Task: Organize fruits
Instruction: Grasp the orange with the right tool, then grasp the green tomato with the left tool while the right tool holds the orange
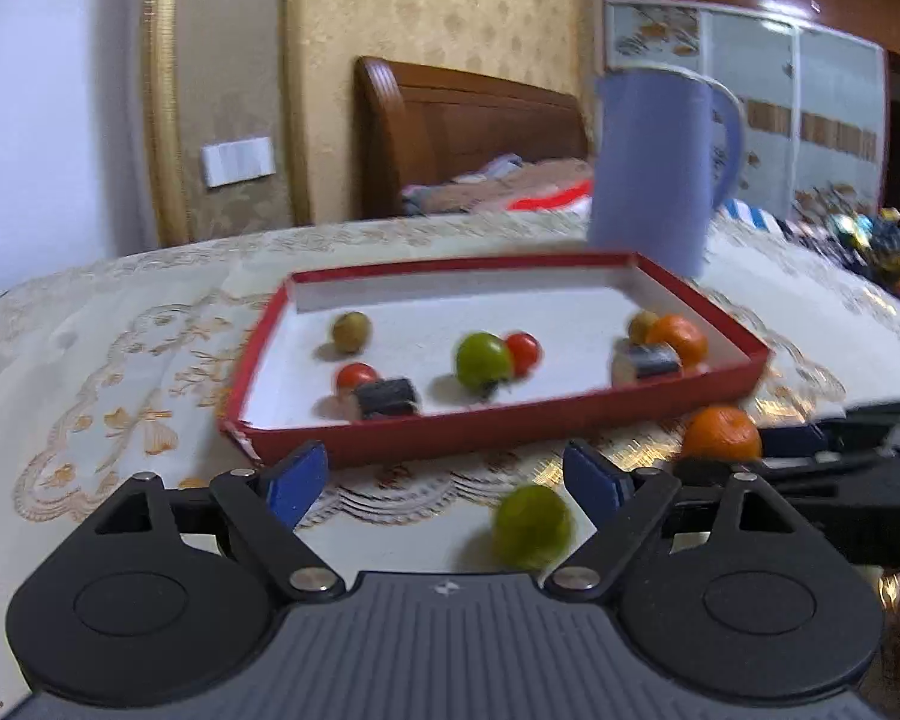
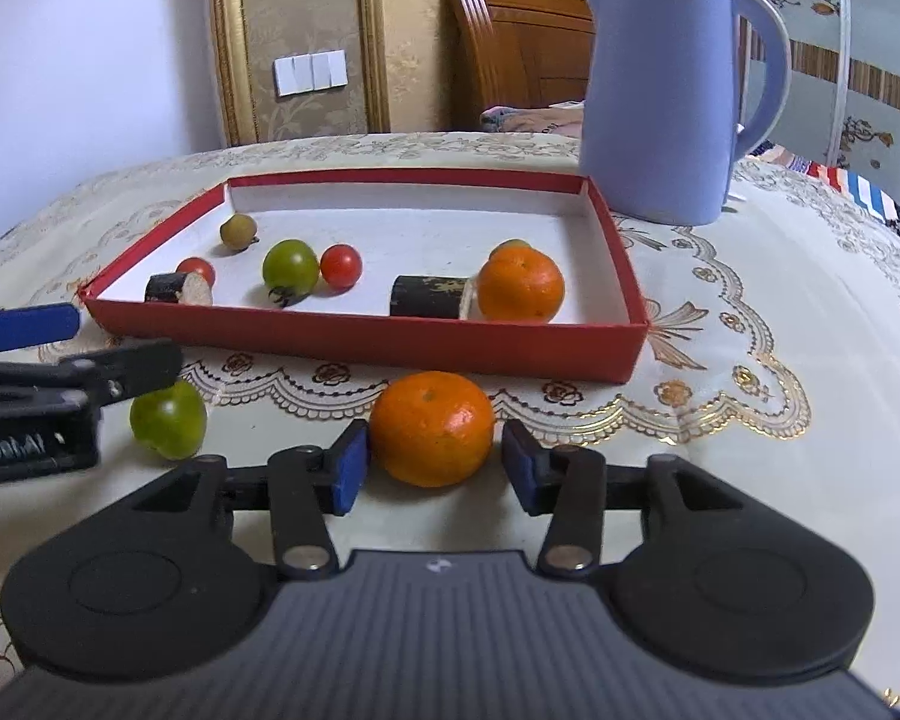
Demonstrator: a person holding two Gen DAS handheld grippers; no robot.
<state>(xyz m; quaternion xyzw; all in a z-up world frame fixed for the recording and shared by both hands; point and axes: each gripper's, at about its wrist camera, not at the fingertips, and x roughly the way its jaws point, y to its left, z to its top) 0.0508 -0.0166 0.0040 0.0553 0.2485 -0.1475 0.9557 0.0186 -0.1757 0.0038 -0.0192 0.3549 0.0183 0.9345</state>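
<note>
A red tray [image 2: 366, 345] [image 1: 450, 435] holds an orange [image 2: 521, 285], a green tomato [image 2: 290, 267], red tomatoes [image 2: 341, 265], small olive fruits [image 2: 237, 231] and dark cylinders [image 2: 429, 297]. On the cloth in front of it lie a second orange [image 2: 431, 427] [image 1: 721, 433] and a green fruit [image 2: 168, 419] [image 1: 531, 525]. My right gripper [image 2: 435, 465] is open, its pads either side of the orange, the left pad touching or nearly so. My left gripper [image 1: 444, 489] is open, with the green fruit between its fingers near the right pad; it also shows in the right wrist view [image 2: 69, 339].
A blue kettle [image 2: 666, 96] [image 1: 654, 168] stands behind the tray's right corner. The table has an embroidered cream cloth [image 2: 750, 360]. A bed headboard [image 2: 510, 48] and wall lie beyond. Toys [image 1: 870, 240] sit at the far right.
</note>
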